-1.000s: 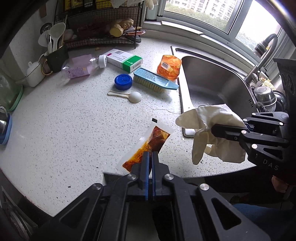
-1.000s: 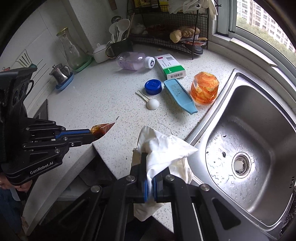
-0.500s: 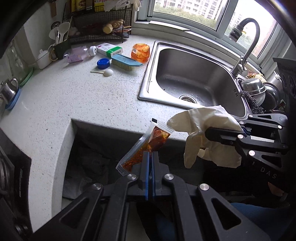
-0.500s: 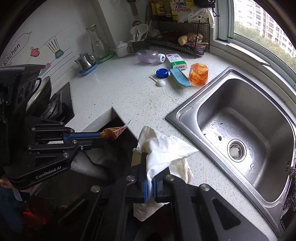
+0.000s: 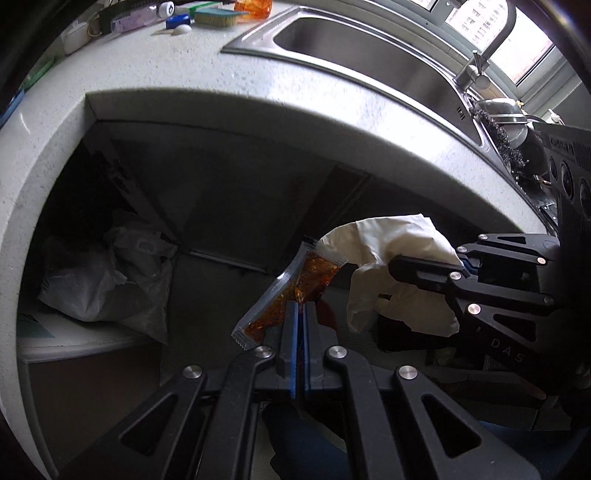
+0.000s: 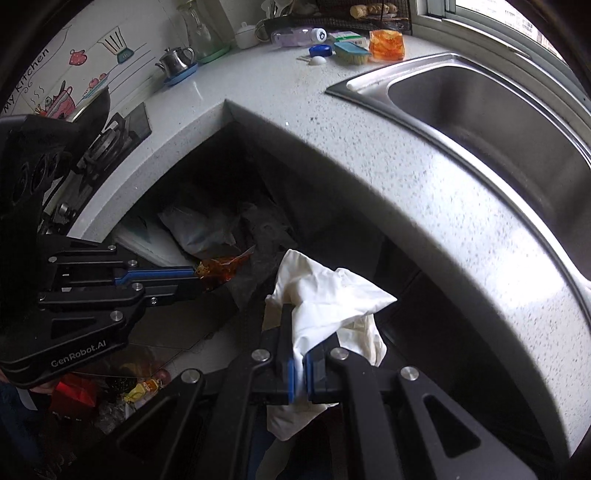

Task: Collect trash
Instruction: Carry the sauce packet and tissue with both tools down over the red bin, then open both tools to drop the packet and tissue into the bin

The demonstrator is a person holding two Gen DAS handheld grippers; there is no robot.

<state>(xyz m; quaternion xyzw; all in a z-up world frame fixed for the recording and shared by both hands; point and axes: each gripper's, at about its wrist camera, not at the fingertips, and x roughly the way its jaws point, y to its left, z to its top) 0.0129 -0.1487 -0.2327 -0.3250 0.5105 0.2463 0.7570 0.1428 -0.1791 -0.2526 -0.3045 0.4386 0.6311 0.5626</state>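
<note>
A speckled white desk is seen curving around a dark recess. A steel sink is set into it, with a tap at its far side. Near the back wall an orange jar, a blue scrubbing brush, a blue lid, a clear bottle and a small steel pot are seen standing. Kitchen stickers are seen on the wall.

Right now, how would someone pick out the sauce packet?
Look below the curved counter edge, in front of the dark cabinet. The left hand-held gripper pinches the sauce packet: clear, with orange-red filling, unlike the plain white glove beside it.
</note>
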